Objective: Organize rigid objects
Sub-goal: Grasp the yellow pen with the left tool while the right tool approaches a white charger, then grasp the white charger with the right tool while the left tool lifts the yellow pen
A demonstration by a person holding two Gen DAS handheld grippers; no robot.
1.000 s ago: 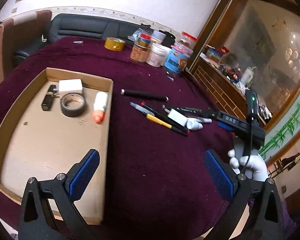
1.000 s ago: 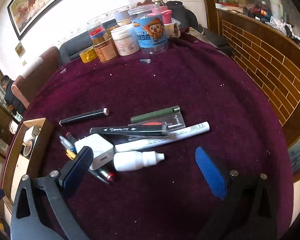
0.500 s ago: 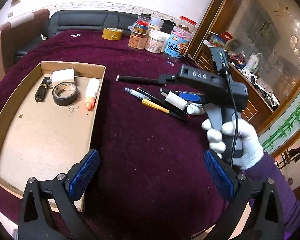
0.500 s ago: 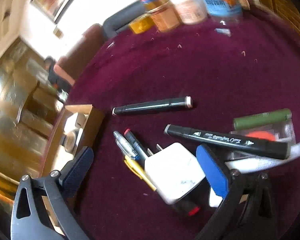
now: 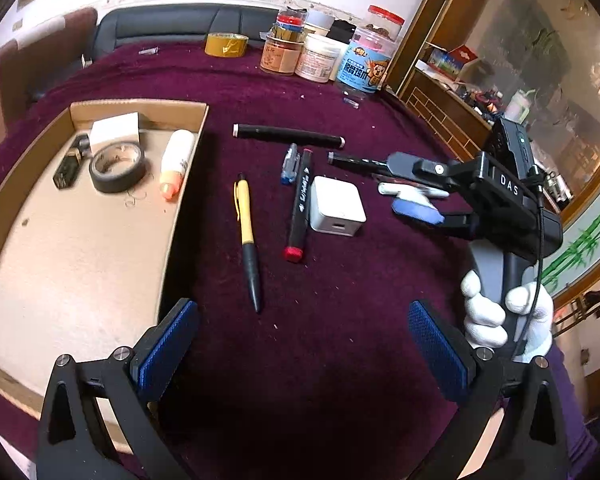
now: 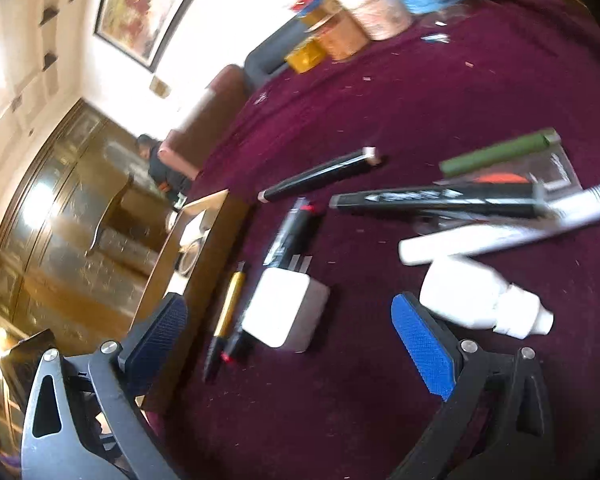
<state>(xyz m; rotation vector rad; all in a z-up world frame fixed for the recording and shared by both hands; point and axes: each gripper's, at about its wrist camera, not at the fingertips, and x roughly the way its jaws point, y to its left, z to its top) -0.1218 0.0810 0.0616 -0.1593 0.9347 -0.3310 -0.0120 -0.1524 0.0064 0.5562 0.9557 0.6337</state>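
Observation:
A cardboard tray (image 5: pixel 180 184) lies at the left and holds a black tape roll (image 5: pixel 117 167), a white box (image 5: pixel 114 133), a white tube (image 5: pixel 175 162) and a small black item (image 5: pixel 70 166). On the purple cloth beside it lie a yellow pen (image 5: pixel 247 240), a red-tipped black marker (image 5: pixel 300 204), a white charger (image 5: pixel 336 205) and further pens. My left gripper (image 5: pixel 300 344) is open and empty above the near cloth. My right gripper (image 6: pixel 288 332) is open, low over the charger (image 6: pixel 286 312), with a white bottle (image 6: pixel 480 300) beside its right finger.
Jars and tubs (image 5: pixel 324 56) and a yellow tape roll (image 5: pixel 226 44) stand at the table's far edge. A black sofa (image 5: pixel 172 26) and a wooden cabinet (image 5: pixel 500 80) lie beyond the table. The right gripper's body (image 5: pixel 500 196) hangs over the pens.
The right gripper has swung left and down over the pile of pens toward the charger. The yellow pen and red-tipped marker now lie apart from the pile. The left gripper stays open.

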